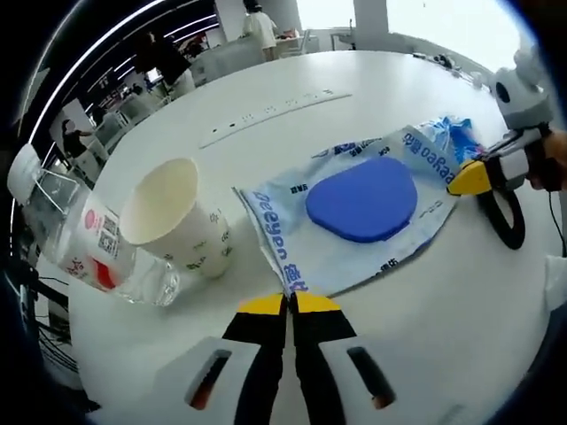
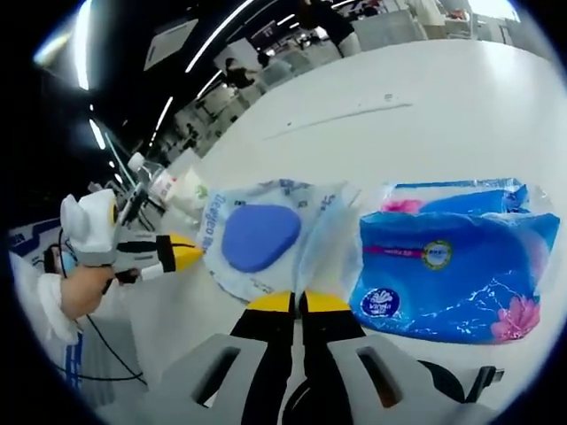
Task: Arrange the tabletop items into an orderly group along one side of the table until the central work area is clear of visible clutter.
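A white wet-wipes pack (image 1: 354, 208) with a blue oval lid lies flat on the white table (image 1: 266, 88). My left gripper (image 1: 288, 304) is shut on its near edge. From the right, my right gripper (image 1: 469, 177) pinches the pack's far end. The right gripper view has the same pack (image 2: 266, 239) with my right gripper (image 2: 299, 303) shut on its edge, and my left gripper (image 2: 182, 255), held in a hand, clamping the opposite side. A blue tissue pack (image 2: 452, 266) lies just right of the wipes. A paper cup (image 1: 173, 217) and a clear water bottle (image 1: 80, 243) rest on their sides to the left.
A black loop (image 1: 505, 217) lies on the table under the right gripper. A grey inlaid strip (image 1: 266, 115) crosses the far part of the table. Chairs and people (image 1: 257, 22) stand beyond the far edge. The cup and bottle (image 2: 177, 188) sit near the table's edge.
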A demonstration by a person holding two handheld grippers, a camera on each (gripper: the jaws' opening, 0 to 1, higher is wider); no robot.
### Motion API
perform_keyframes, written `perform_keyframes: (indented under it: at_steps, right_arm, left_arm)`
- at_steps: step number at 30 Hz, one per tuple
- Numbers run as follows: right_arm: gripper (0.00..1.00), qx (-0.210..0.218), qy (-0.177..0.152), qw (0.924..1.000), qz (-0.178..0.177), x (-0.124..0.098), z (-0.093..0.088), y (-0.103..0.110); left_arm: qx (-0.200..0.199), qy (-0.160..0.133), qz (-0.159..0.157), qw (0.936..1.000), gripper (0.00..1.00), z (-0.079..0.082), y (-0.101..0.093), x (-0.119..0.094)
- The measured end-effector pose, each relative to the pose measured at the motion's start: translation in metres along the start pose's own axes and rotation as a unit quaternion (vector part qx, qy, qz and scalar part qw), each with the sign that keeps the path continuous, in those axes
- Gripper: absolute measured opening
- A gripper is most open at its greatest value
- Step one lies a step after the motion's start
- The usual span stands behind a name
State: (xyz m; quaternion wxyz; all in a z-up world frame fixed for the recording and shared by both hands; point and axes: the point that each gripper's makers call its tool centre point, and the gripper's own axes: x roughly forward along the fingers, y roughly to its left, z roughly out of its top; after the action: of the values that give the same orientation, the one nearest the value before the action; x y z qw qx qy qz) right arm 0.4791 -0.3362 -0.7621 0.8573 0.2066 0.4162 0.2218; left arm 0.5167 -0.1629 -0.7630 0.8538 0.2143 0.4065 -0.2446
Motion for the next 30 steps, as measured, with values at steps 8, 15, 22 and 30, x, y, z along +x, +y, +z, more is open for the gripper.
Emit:
perform_keyframes:
  at_steps: [8,15,22,30]
  right_arm:
    - [0.00,-0.007,0.004,0.9999,-0.007,-0.001,0.001,0.001]
    - [0.04,-0.039,0.005,0.9992,-0.011,-0.003,0.002,0.001]
    - [0.08,-0.048,0.007,0.9988,-0.003,-0.017,0.007,0.004]
    - [0.10,-0.049,-0.013,0.9986,0.011,-0.044,0.008,0.008]
  left_arm:
    - [-0.008,0.001,0.005,0.9999,0.00,-0.001,0.000,0.001]
    - [0.010,0.012,0.024,0.9996,0.00,0.000,-0.001,0.001]
    - [-0.009,0.011,0.025,0.9996,0.00,-0.001,0.001,0.001]
    - [-0.015,0.010,0.034,0.9992,0.00,-0.001,0.000,0.001]
